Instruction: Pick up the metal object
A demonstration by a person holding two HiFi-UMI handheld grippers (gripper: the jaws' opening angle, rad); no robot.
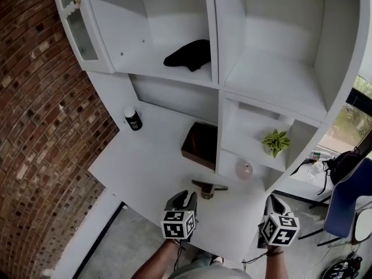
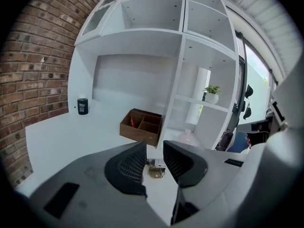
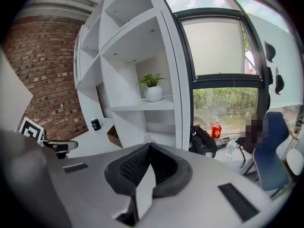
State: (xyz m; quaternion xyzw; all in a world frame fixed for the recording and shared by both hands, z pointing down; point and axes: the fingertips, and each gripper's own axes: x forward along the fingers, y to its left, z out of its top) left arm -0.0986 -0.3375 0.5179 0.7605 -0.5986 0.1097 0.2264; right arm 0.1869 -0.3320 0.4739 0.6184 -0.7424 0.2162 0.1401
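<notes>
The metal object is a small dark bracket-like piece lying on the white desk, near the front of the shelf unit. My left gripper is open just short of it, on its near left. In the left gripper view the metal object shows through the gap between the jaws of that gripper, a little beyond the tips and untouched. My right gripper hovers off to the right of the piece, over the desk's front corner. In the right gripper view this gripper is shut on nothing and faces the shelves and window.
A wooden divided box stands behind the metal piece, and a pink round thing lies to its right. A black jar is at the back left, a potted plant on a low shelf. A blue chair stands on the right.
</notes>
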